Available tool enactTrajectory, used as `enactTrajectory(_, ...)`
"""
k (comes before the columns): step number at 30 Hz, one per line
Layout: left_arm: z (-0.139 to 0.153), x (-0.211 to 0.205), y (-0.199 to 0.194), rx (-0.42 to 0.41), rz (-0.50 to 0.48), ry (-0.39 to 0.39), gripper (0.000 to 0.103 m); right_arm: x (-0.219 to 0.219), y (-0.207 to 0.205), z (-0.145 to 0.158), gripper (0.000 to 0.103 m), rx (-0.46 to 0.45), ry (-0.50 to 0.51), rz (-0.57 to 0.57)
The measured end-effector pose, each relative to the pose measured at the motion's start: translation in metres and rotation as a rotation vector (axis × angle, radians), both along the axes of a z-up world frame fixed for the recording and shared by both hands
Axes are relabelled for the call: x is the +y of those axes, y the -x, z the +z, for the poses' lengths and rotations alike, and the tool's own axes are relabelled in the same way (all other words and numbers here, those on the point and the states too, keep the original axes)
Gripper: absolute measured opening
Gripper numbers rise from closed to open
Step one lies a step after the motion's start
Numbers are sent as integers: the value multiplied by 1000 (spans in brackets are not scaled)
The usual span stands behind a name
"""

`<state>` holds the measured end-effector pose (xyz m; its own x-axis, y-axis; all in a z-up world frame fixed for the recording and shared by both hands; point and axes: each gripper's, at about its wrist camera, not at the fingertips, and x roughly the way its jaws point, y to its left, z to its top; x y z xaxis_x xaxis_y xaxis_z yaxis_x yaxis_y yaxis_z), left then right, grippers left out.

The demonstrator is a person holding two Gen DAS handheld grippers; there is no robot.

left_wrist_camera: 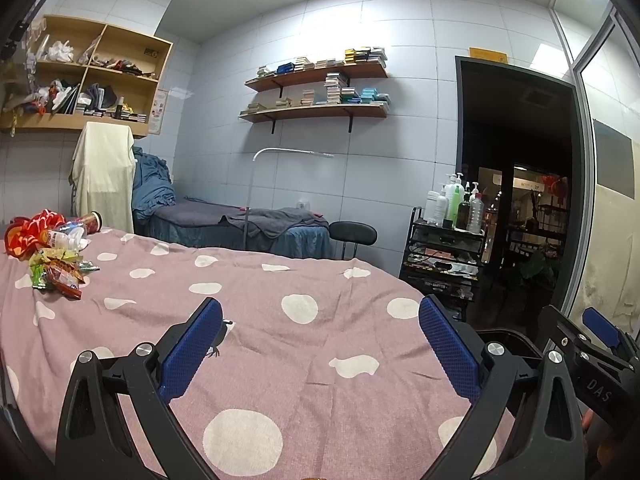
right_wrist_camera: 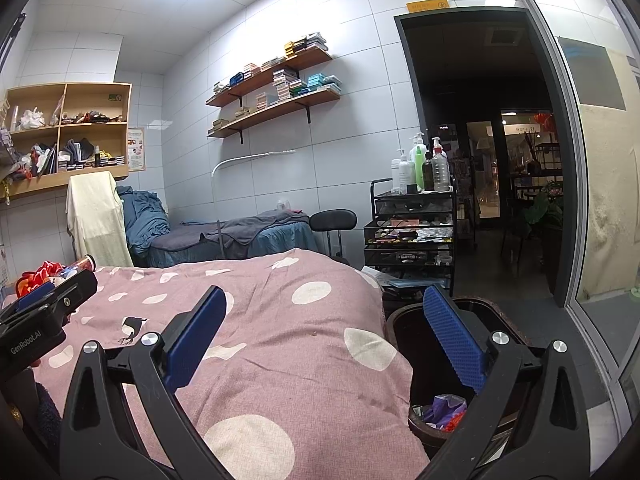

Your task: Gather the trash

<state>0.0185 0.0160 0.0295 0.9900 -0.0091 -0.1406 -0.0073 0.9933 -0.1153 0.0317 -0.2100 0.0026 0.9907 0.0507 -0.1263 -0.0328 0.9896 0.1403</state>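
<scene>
A heap of trash [left_wrist_camera: 56, 258] lies at the far left of the pink spotted bed cover [left_wrist_camera: 280, 344]: red and green wrappers, a crushed clear bottle [left_wrist_camera: 66, 236] and a red cup [left_wrist_camera: 93, 222]. In the right wrist view the trash heap [right_wrist_camera: 44, 274] shows far left, partly hidden by the other gripper. A dark bin [right_wrist_camera: 404, 340] stands at the bed's right side with purple and red scraps [right_wrist_camera: 444, 412] inside. My left gripper [left_wrist_camera: 320, 346] hangs open over the cover, empty. My right gripper [right_wrist_camera: 324, 340] is open and empty, its right finger over the bin.
A black mesh trolley [right_wrist_camera: 412, 236] with bottles [right_wrist_camera: 420, 164] stands behind the bin beside a dark doorway [right_wrist_camera: 480, 140]. A second bed [left_wrist_camera: 240, 224], a black stool [left_wrist_camera: 354, 234], a lamp arm, wall shelves [left_wrist_camera: 316, 92] and a wooden cubby [left_wrist_camera: 88, 76] line the far wall.
</scene>
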Motion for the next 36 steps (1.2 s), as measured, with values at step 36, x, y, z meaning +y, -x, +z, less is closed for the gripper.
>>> enactTrajectory(36, -3, -4, 0, -2, -36, -5, 98, 0, 1, 1, 98, 7, -3, -1)
